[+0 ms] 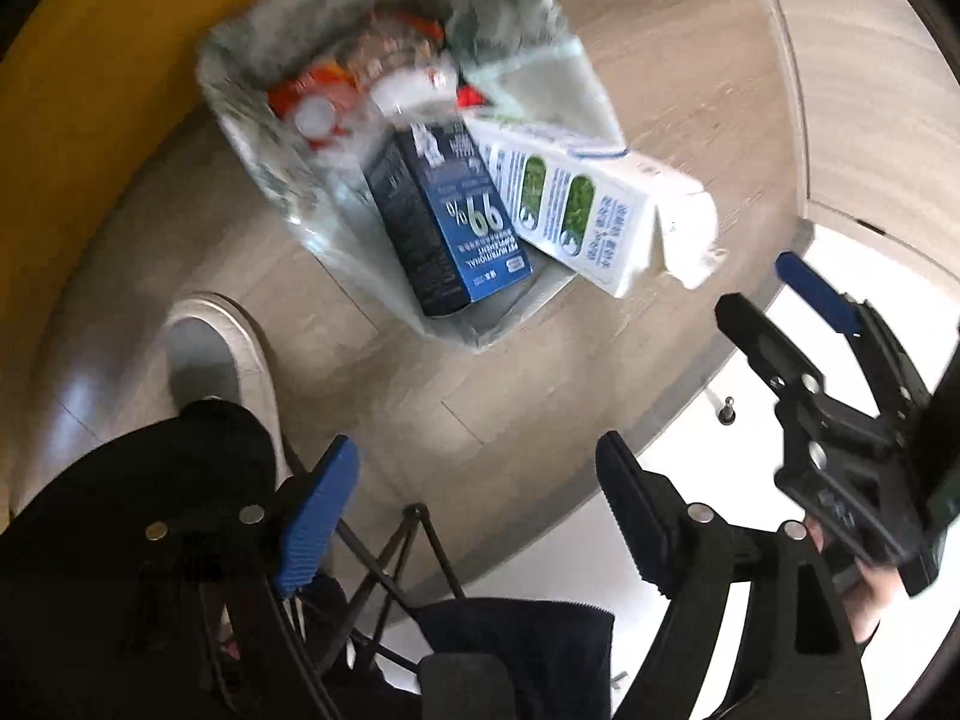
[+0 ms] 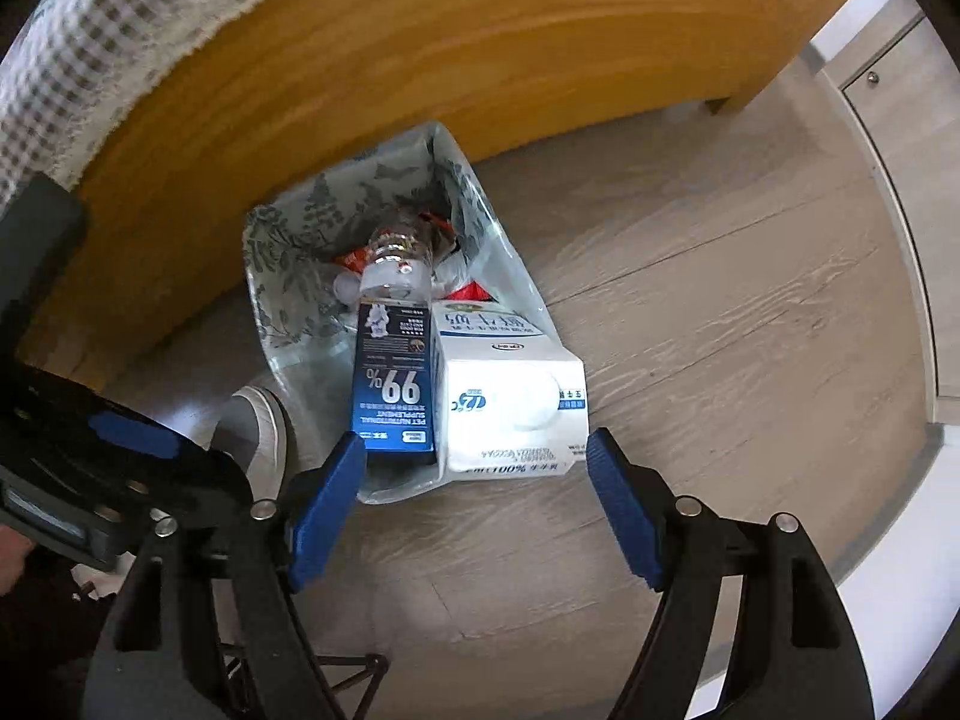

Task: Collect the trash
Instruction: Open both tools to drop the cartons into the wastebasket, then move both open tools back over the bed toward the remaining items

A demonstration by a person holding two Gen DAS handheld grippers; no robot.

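Both tongs spread, nothing between: right tongs point(image 2: 474, 501) over the floor point(image 2: 720, 330), left tongs point(image 1: 480, 516) likewise. Beyond, trash bag point(image 2: 288, 252) holds blue box point(image 2: 393, 384) reading "99%" and "PET NUTRITIONAL SUPPLEMENT", white carton point(image 2: 510, 402) reading "100%", clear bottle point(image 2: 396, 270) behind.

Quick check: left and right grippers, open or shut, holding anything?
Left gripper: open, nothing between its fingers.
Right gripper: open, empty, above the blue box and milk carton.
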